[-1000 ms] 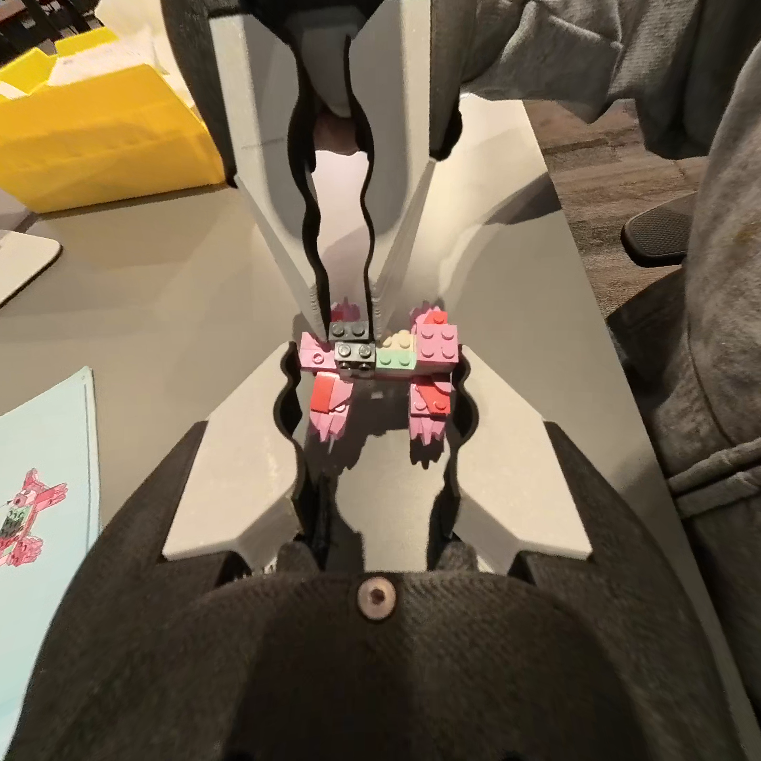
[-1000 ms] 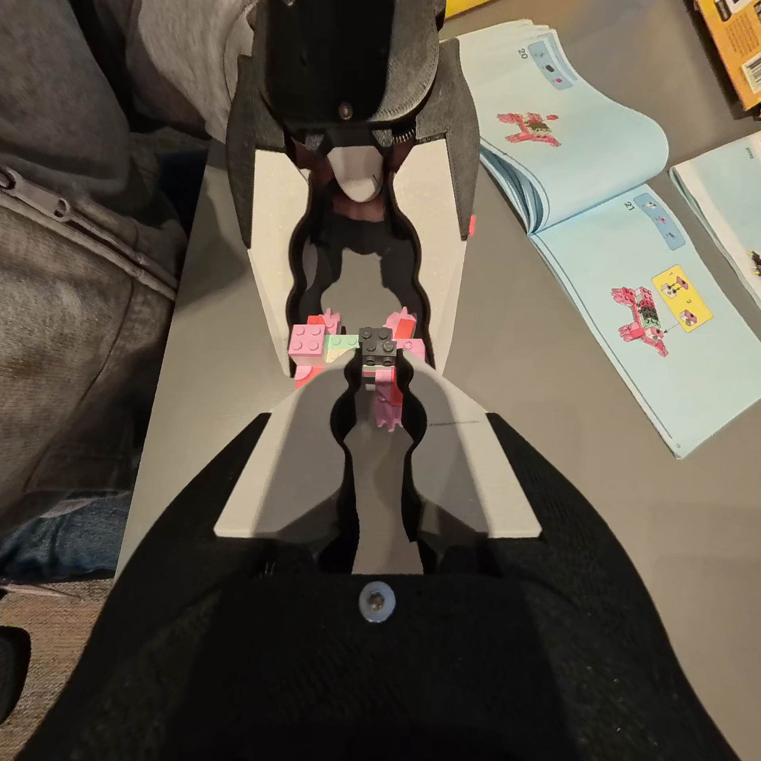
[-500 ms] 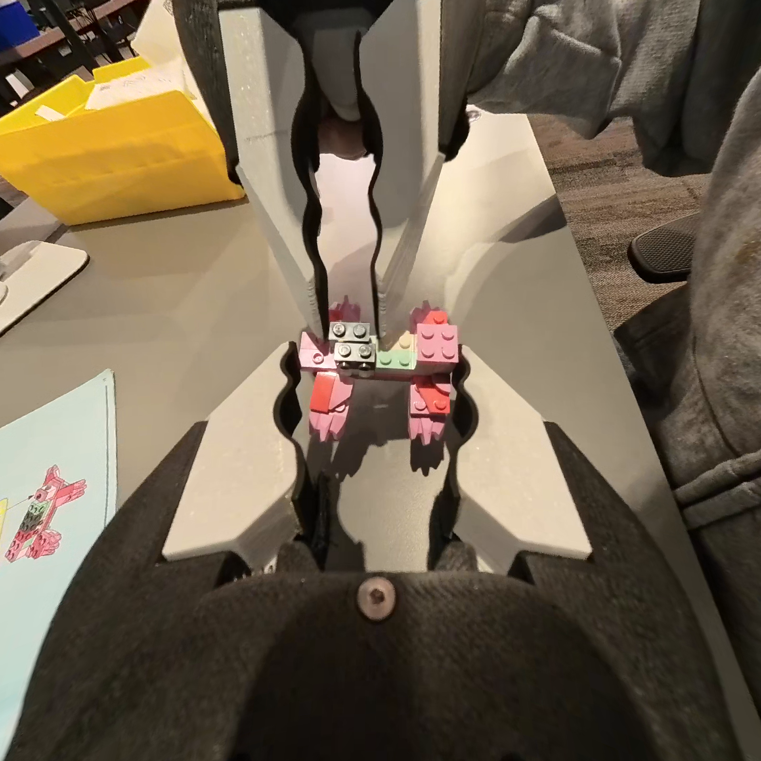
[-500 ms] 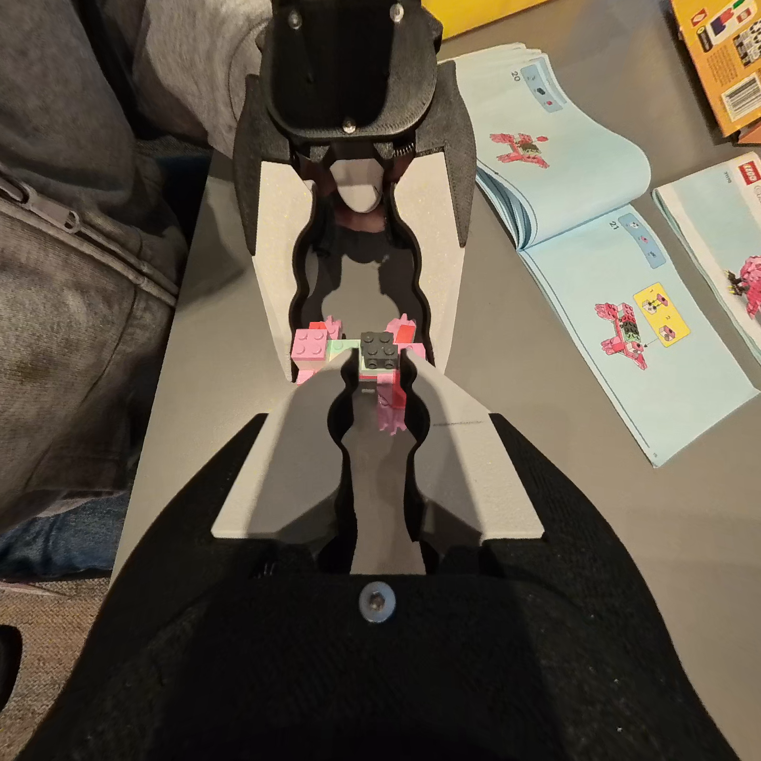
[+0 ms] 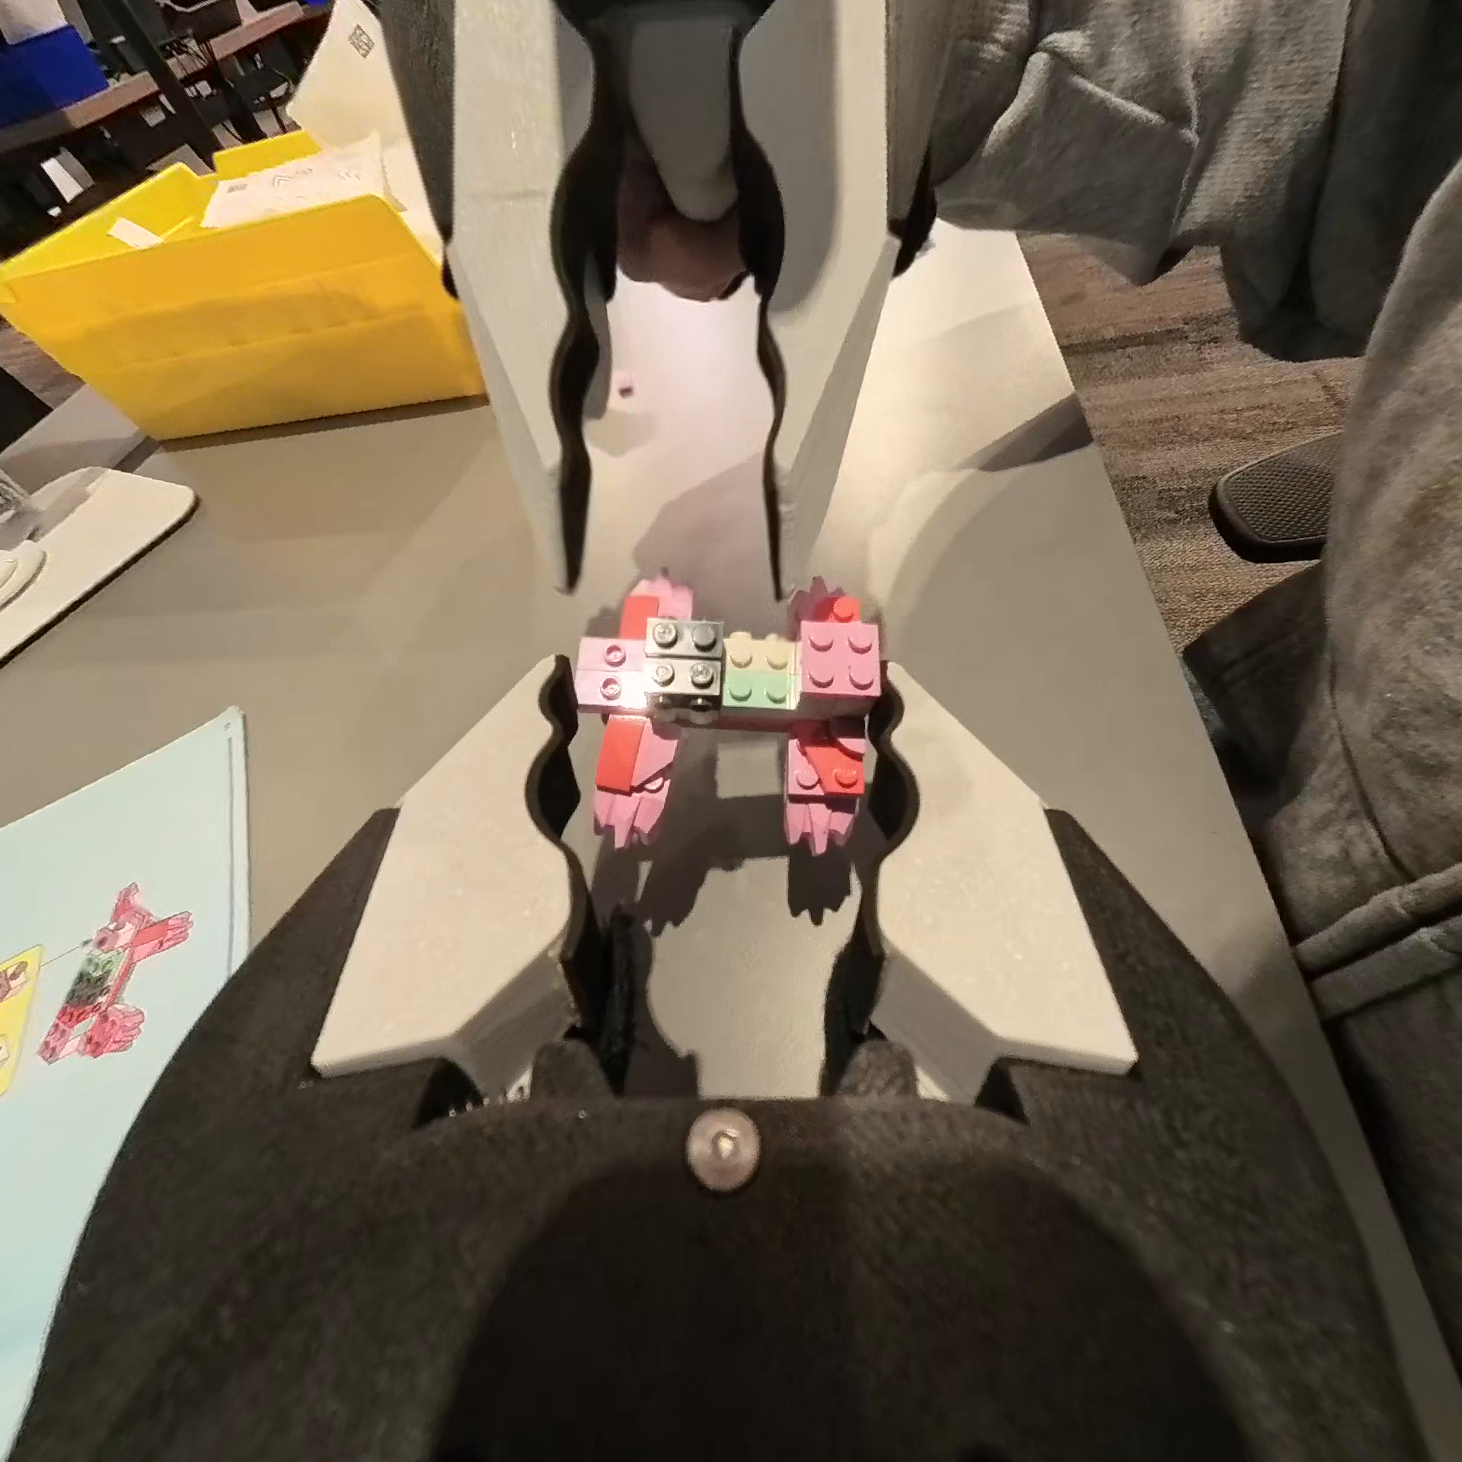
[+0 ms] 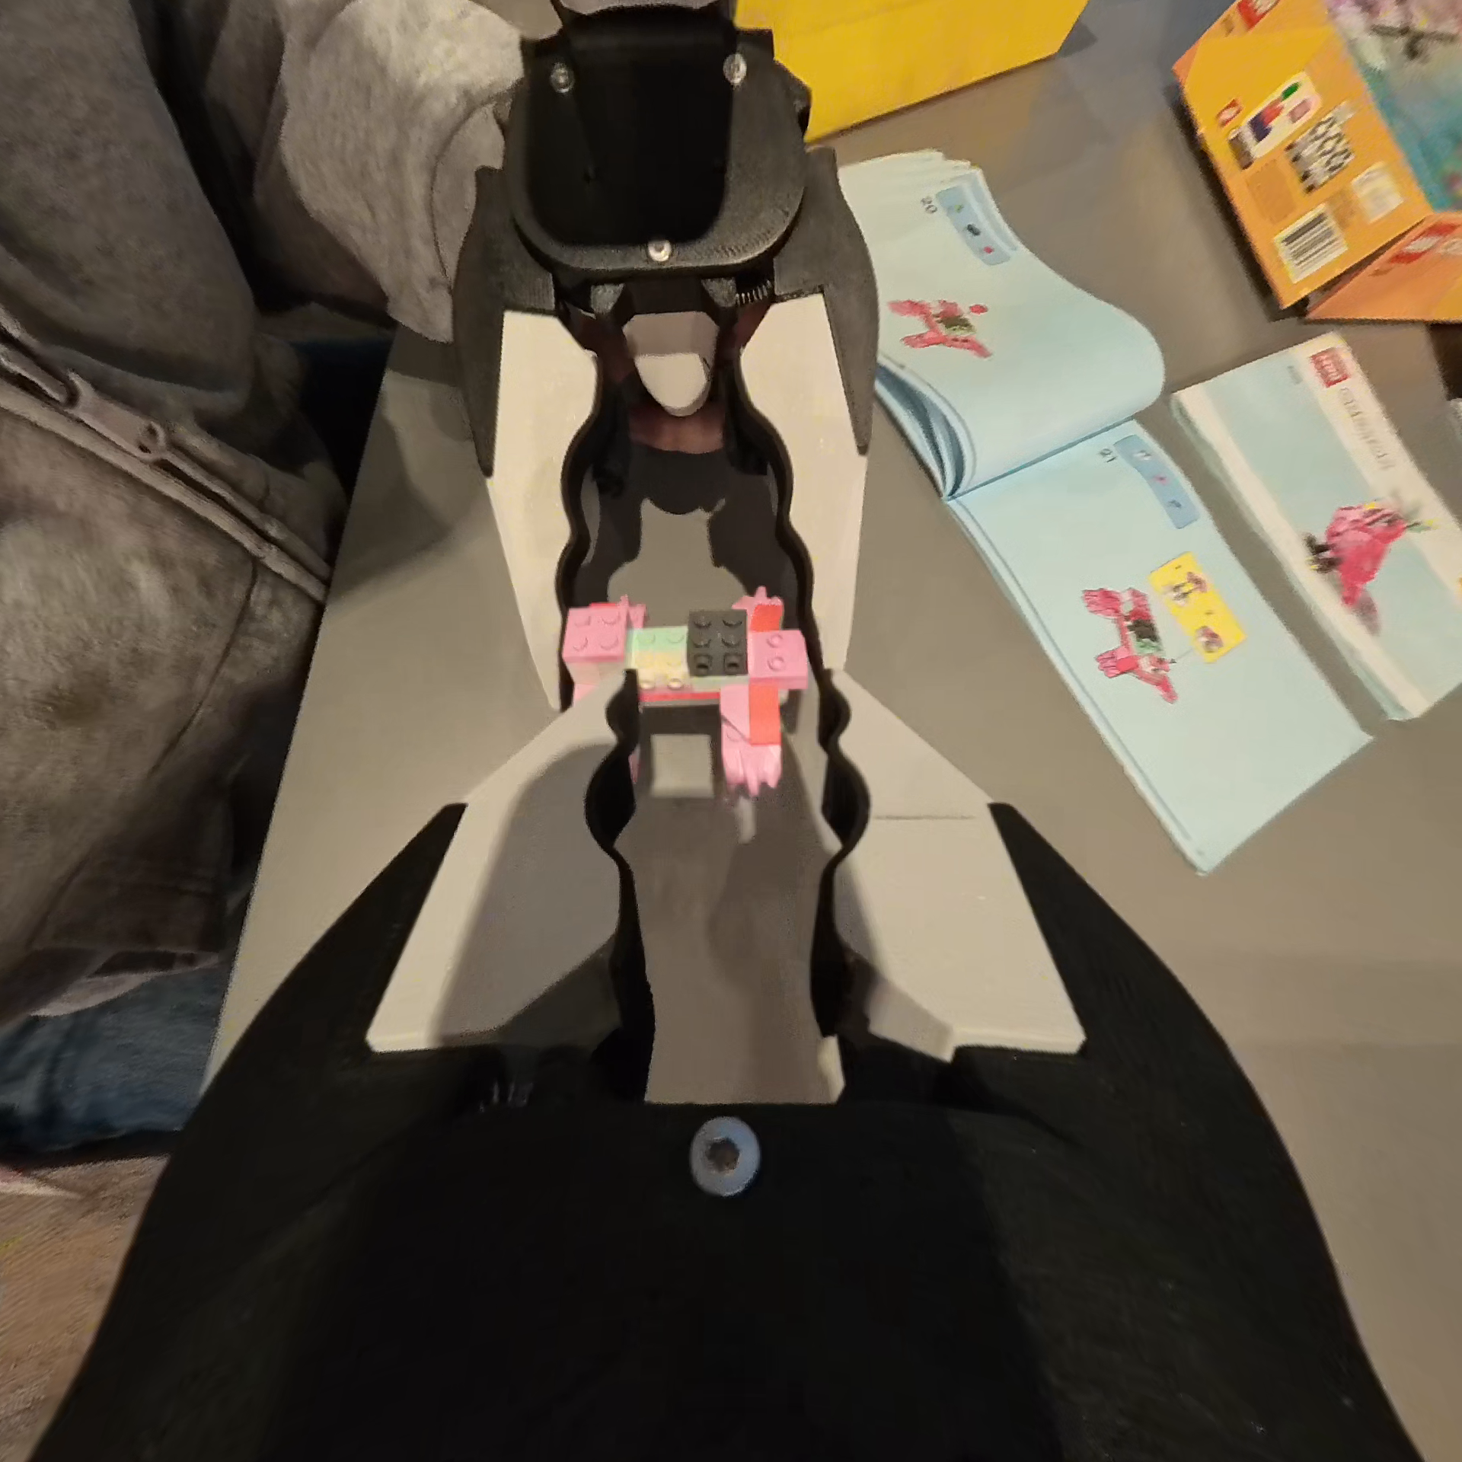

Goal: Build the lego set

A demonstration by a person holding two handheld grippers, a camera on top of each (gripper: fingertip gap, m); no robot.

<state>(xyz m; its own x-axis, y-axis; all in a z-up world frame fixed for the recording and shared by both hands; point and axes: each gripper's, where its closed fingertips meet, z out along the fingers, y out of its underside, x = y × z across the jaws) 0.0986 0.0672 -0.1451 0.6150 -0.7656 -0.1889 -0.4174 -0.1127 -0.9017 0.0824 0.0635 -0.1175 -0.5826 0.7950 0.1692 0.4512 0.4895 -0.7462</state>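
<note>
A pink, red and green lego model (image 5: 838,664) stands on its legs on the grey table (image 5: 316,570). A black brick (image 5: 684,657) sits on its back. My left gripper (image 5: 725,672) is shut on the model, one pad against each end. My right gripper (image 6: 724,688) is open, with nothing between its pads, which stand apart around the near side of the model (image 6: 601,641). The black brick (image 6: 716,641) rests free on top. In the left wrist view the right gripper (image 5: 672,589) hangs open just behind the model.
An open light-blue instruction booklet (image 6: 1107,593), a second booklet (image 6: 1345,538) and an orange box (image 6: 1329,142) lie on the table. A yellow bin (image 5: 237,316) and a white pad (image 5: 79,554) stand farther off. A person's grey sleeve (image 5: 1187,119) is close by. The table edge (image 5: 1147,633) is near. Left and right tips are no more than a few centimetres apart.
My right gripper was shut on the black brick on the model; it has opened, let the brick go and drawn back a little. The left gripper keeps its hold.
</note>
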